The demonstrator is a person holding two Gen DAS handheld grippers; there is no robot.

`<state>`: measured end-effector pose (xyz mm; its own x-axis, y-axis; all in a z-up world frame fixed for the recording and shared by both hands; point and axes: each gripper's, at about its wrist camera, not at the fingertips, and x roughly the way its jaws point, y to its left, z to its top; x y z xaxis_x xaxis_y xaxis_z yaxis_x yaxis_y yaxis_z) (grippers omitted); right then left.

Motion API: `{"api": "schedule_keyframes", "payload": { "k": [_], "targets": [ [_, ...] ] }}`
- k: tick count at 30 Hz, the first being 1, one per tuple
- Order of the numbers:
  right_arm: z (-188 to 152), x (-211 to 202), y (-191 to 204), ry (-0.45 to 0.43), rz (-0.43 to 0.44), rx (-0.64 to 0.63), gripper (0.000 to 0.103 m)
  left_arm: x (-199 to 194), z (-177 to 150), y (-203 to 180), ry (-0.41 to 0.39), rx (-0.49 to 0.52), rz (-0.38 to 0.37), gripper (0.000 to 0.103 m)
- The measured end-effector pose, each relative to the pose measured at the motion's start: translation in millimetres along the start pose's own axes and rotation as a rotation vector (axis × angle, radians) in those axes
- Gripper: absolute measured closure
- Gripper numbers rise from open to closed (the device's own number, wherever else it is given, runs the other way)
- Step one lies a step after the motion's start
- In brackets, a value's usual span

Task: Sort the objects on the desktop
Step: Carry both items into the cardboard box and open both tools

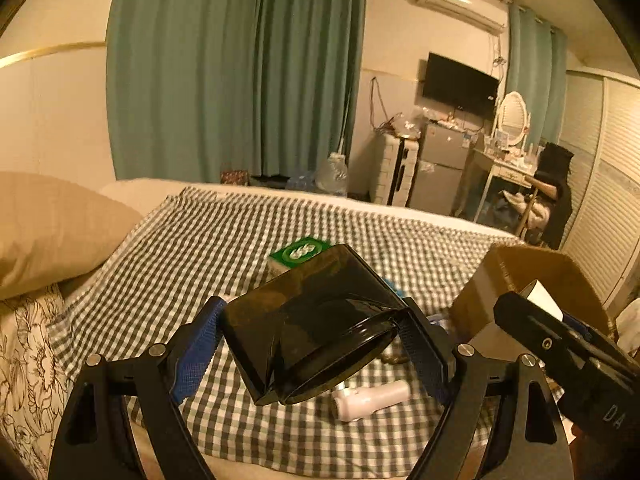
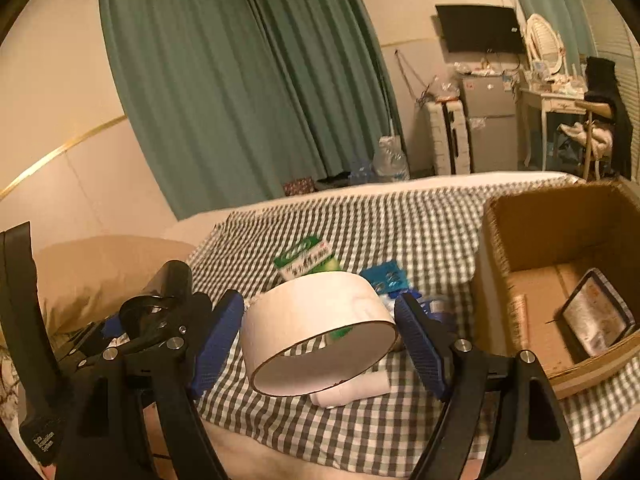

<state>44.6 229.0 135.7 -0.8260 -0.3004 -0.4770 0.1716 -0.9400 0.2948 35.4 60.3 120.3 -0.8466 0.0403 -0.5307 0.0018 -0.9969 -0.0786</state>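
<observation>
Two holds: your left gripper jaws clamp a glossy black container, slippery; your right gripper jaws pinch a light tape roll, crushable.

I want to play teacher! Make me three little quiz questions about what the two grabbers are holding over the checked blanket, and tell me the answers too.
1. True or false: the left gripper is clamped on a shiny black container.
2. What is the right gripper holding? A) a white ring-shaped roll, B) a green packet, C) a water bottle.
3. Fill in: the cardboard box lies to the ____ of the right gripper in the right wrist view.

Key
1. True; the blue pads press on its sides.
2. A, the white ring-shaped roll. The green packet lies on the checked blanket.
3. Right.
</observation>
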Motion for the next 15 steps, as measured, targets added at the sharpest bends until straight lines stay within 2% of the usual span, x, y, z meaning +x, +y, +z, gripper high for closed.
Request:
{"api": "schedule_keyframes", "payload": {
  "k": [8, 15],
  "targets": [
    [26, -48, -24, -0.073, -0.059, -0.001, 0.026, -23, 17, -40, -0.036, 0.014, -0.042, 0.016],
    [50, -73, -65, -0.091, -0.154, -0.018, 0.026, -25, 30, -99, -0.056, 0.058, -0.103, 0.016]
  ]
}}
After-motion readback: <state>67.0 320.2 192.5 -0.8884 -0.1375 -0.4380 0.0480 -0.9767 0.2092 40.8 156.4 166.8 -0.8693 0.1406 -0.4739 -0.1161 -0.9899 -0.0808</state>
